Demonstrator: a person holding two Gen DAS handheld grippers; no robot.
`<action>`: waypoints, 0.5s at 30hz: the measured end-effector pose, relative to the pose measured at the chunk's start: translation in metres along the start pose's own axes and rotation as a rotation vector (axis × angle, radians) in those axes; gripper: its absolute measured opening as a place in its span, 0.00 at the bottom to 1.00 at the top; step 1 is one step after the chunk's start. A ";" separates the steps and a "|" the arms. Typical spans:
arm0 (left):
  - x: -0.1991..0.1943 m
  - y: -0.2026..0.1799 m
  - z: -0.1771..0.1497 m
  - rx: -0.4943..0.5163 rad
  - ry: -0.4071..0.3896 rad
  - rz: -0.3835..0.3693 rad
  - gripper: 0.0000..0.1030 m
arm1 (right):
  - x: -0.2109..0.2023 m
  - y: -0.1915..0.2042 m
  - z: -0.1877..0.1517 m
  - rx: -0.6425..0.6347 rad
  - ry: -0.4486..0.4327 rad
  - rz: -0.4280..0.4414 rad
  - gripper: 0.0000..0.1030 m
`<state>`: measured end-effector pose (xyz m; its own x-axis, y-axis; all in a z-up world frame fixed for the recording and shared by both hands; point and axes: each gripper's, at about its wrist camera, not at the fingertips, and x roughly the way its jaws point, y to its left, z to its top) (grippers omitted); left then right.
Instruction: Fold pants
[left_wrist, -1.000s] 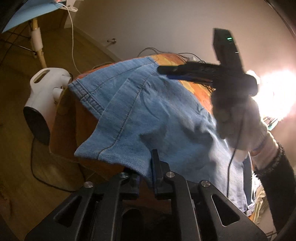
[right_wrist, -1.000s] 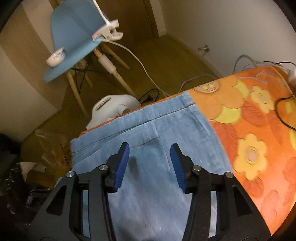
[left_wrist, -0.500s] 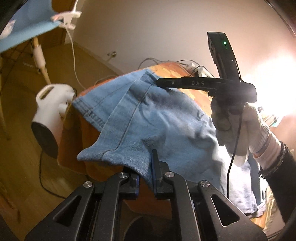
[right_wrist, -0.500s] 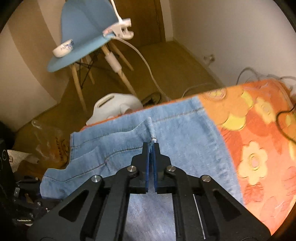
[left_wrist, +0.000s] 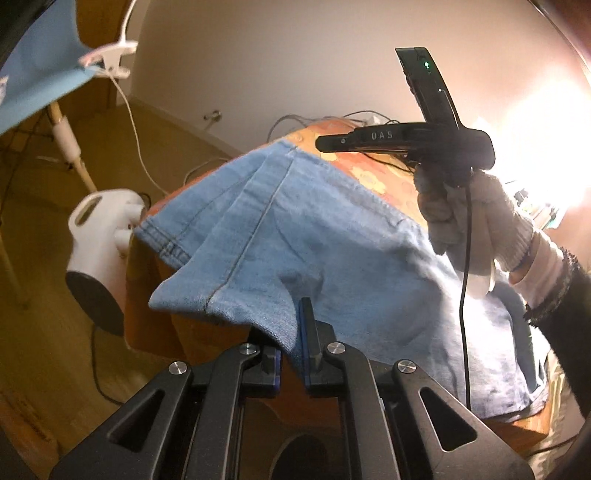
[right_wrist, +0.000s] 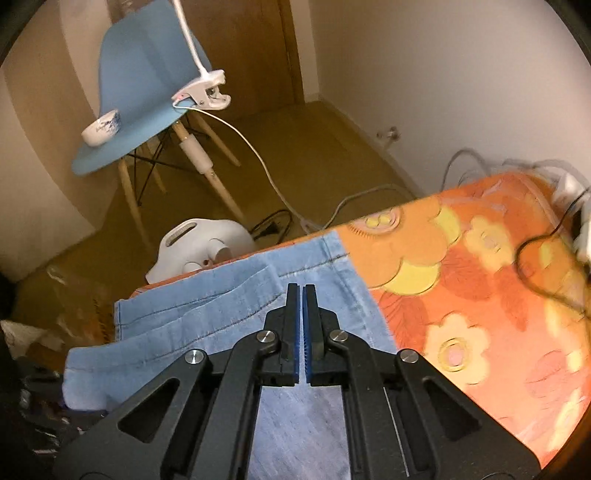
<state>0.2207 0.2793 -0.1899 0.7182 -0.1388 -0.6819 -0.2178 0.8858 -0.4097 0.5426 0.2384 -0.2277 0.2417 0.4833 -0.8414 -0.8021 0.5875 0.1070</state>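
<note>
Left wrist view shows your left gripper pinching the pants edge at lower centre, right gripper fingers pressed together, empty, folding barely begun.

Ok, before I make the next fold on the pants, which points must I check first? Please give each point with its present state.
1. Left hand-held gripper has the pants: ok, denim edge is clamped between its fingers.
2. Right hand-held gripper is closed: ok.
3. Right one really pinches denim: cannot tell, no cloth shows between its pads.
4. Pants lie smooth: not ok, long creases run across the leg and one corner hangs beyond the table edge.
5. Flowered cloth beside the pants is free: ok nearby; the black cable lies further off, apart from the denim.
</note>
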 end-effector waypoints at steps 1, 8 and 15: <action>0.002 0.001 -0.001 -0.001 0.004 0.000 0.06 | 0.004 -0.002 0.000 0.018 0.011 0.022 0.02; 0.004 0.003 -0.006 -0.007 0.010 -0.010 0.06 | 0.031 0.005 0.000 -0.007 0.083 0.049 0.41; 0.002 -0.003 -0.006 0.022 0.007 0.010 0.06 | 0.038 0.026 -0.005 -0.082 0.060 -0.024 0.06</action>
<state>0.2193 0.2736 -0.1938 0.7115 -0.1328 -0.6900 -0.2102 0.8968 -0.3894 0.5278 0.2689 -0.2591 0.2305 0.4288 -0.8735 -0.8393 0.5418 0.0445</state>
